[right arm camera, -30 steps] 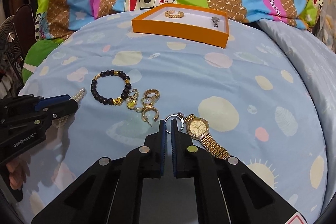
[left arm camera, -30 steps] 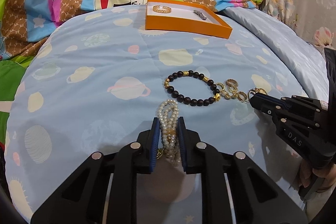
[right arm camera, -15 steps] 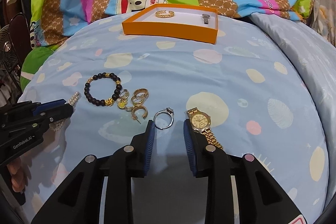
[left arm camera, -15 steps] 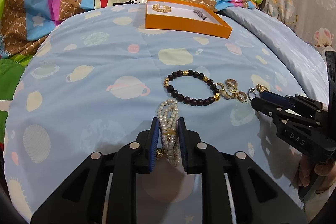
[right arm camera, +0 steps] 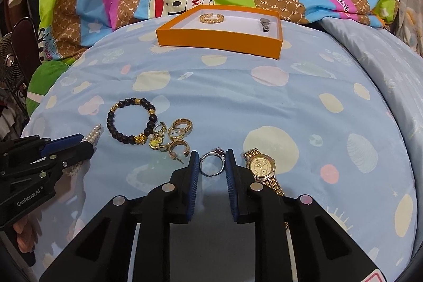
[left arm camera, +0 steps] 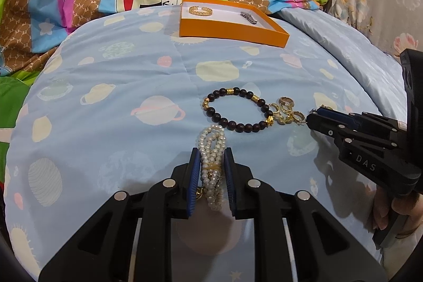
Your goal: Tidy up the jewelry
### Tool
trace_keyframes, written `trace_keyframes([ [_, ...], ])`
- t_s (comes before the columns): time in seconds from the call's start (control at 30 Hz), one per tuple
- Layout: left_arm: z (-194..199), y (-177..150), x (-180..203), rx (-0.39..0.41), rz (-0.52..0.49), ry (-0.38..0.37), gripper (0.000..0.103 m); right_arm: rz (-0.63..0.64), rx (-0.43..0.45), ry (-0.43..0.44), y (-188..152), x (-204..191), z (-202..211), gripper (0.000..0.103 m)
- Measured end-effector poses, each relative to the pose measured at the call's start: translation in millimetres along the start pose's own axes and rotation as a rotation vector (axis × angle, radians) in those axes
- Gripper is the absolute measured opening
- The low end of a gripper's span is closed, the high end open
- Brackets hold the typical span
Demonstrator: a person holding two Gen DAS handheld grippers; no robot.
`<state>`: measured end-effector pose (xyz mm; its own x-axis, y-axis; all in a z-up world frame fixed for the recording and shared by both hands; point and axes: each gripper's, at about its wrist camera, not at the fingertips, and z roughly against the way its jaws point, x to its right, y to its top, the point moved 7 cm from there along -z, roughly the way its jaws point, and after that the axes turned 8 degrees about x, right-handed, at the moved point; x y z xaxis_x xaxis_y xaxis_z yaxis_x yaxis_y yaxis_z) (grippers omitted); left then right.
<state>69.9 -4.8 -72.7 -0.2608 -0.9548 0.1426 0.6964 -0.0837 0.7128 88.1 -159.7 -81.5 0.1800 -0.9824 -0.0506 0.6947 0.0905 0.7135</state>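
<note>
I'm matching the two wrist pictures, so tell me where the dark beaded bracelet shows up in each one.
Left wrist view: the dark beaded bracelet lies right of centre, just beyond the pearl strands.
Right wrist view: the dark beaded bracelet lies left of centre, beside the gold hoop earrings.
Shared landmark: the orange box at the far edge of the blue quilt.
</note>
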Motion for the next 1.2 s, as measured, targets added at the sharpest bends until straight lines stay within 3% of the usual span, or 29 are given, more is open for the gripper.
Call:
trace_keyframes([
  [0.27, 2.0, -0.5, 4.1, -0.004, 0.011, -0.038, 0.017, -0.008, 0.02, 0.008, 0.5, -1.8, 6.4, 0.019],
  [0.77, 20.4, 16.6, 2.5, 0.028, 0.011, -0.047, 0.017, -0.009, 0.142, 0.011, 28.0, 2.3, 40.9, 0.019],
  [1.0, 19.3, 62.9, -7.5, 0.064, -0.018, -0.022, 0.01, -0.018, 0.211, 0.012, 74.8, 22.1, 47.0, 0.019],
  [1.2, -2.2, 132.3, -2.8, 0.142, -0.05, -0.025, 0.01, -0.031, 0.24, 0.014, 132.1, 46.5, 17.1, 0.019],
])
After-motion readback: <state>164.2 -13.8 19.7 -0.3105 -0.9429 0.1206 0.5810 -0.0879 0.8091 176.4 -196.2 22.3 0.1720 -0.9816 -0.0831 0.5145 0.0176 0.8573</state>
